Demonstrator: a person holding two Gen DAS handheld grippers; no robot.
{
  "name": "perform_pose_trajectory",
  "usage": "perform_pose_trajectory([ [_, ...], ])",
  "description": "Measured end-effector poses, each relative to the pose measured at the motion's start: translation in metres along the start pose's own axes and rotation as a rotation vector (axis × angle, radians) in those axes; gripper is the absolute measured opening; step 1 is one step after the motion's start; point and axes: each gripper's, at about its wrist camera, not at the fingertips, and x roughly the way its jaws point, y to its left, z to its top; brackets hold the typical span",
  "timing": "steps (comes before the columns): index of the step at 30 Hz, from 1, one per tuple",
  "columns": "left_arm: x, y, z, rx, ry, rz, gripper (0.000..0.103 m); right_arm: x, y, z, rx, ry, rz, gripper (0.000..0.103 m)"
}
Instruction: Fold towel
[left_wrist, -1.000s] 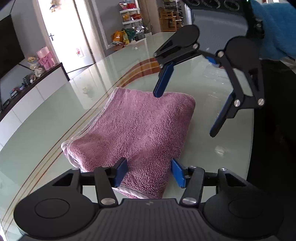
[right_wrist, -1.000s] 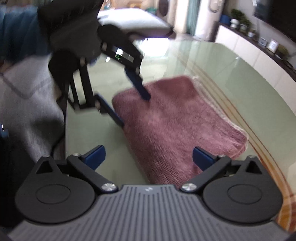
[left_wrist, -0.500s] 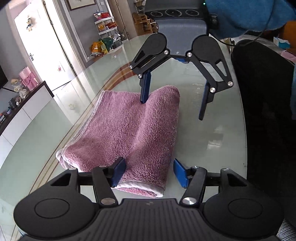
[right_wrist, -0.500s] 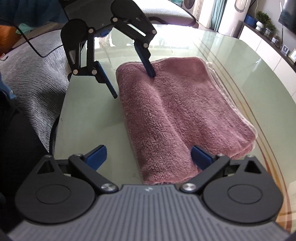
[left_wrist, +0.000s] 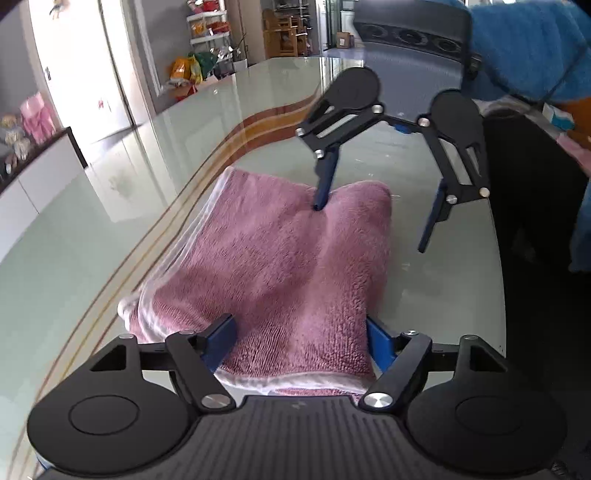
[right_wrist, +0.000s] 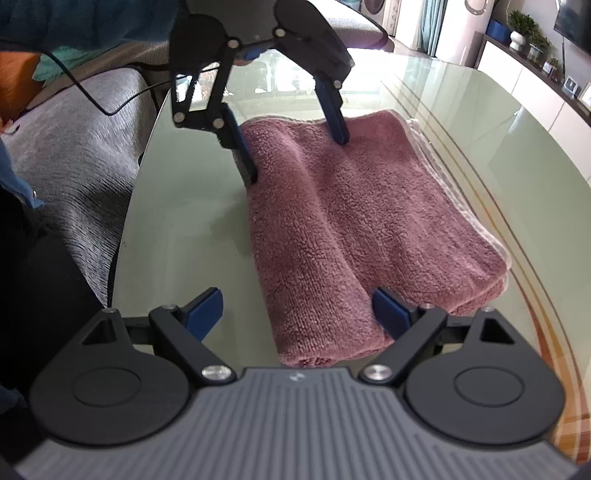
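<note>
A folded mauve towel (left_wrist: 280, 258) lies on the glass table (left_wrist: 110, 229), with a long ridge down its top (right_wrist: 369, 206). My left gripper (left_wrist: 301, 341) straddles one end of the towel, and its jaws are opening with the towel's thick fold between them. In the right wrist view the left gripper (right_wrist: 295, 155) has one finger on the towel's top and the other at its side edge. My right gripper (right_wrist: 297, 314) stands open at the opposite end. In the left wrist view the right gripper (left_wrist: 373, 221) has one fingertip on the cloth and the other over bare glass.
The table's curved edge (left_wrist: 498, 258) runs close to the towel's side. A grey upholstered chair (right_wrist: 74, 155) with a black cable (right_wrist: 103, 99) stands beyond that edge. A person's blue sleeve (left_wrist: 524, 44) is above. White cabinets (left_wrist: 33, 184) line the far wall.
My left gripper has moved forward over the towel's end and its jaws have spread wider. The right gripper has tilted a little and its jaws narrowed slightly. The towel lies as before.
</note>
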Motion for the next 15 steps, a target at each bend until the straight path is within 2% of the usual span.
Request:
perform_pose_trajectory([
  [3,-0.002,0.012,-0.004,-0.066,-0.006,-0.025,0.081,0.000,0.000,0.002,0.007,-0.003,0.003,0.092],
  [9,-0.004,0.009,-0.011,-0.090,0.012,0.001,0.086,0.003,0.009,0.003,-0.015,-0.001,0.000,0.096],
  [15,-0.019,-0.005,-0.004,-0.026,-0.008,0.010,0.083,0.007,0.024,0.006,-0.106,0.040,-0.050,0.097],
])
